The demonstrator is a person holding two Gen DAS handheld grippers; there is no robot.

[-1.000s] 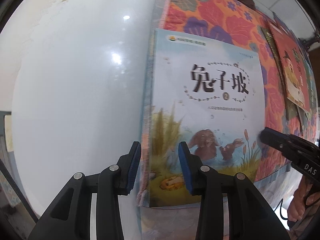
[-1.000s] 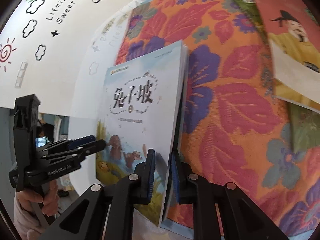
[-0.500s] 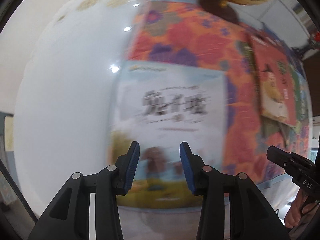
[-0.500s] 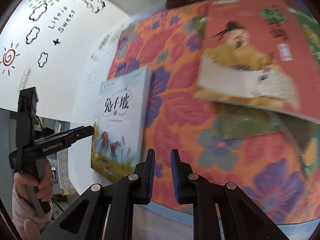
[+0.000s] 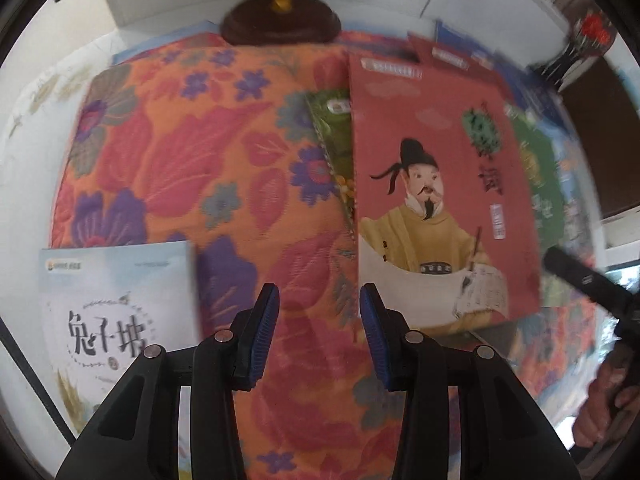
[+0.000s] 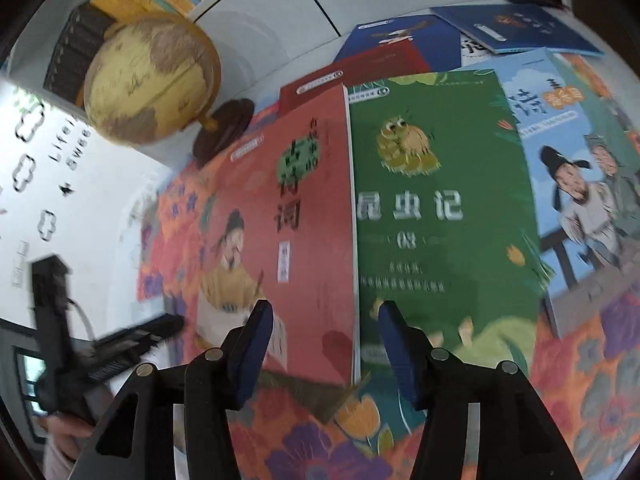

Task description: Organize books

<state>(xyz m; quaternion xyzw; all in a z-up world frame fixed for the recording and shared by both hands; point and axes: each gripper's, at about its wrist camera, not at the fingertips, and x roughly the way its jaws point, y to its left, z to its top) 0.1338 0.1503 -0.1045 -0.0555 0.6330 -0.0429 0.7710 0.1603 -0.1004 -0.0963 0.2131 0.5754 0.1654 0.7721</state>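
A pale blue rabbit book point(image 5: 116, 312) lies flat at the left end of the floral cloth point(image 5: 172, 160). To its right, a red book with a robed man point(image 5: 436, 208) tops a loose spread of books. My left gripper point(image 5: 320, 334) hangs open over bare cloth between the two, with nothing in it. My right gripper point(image 6: 326, 344) is over the near edge of the red book point(image 6: 288, 240), where it overlaps a green insect book point(image 6: 440, 216). Its jaws are opening and the pads touch nothing.
A globe point(image 6: 148, 80) on a dark base point(image 5: 280, 26) stands at the back of the cloth. A light blue book point(image 6: 580, 184), a dark red book point(image 6: 360, 68) and blue books point(image 6: 400, 40) fan out behind the green one. A white wall borders the left.
Both grippers swung right, away from the rabbit book toward the spread of books. The right gripper left the rabbit book's edge and its narrow jaws have spread wide.
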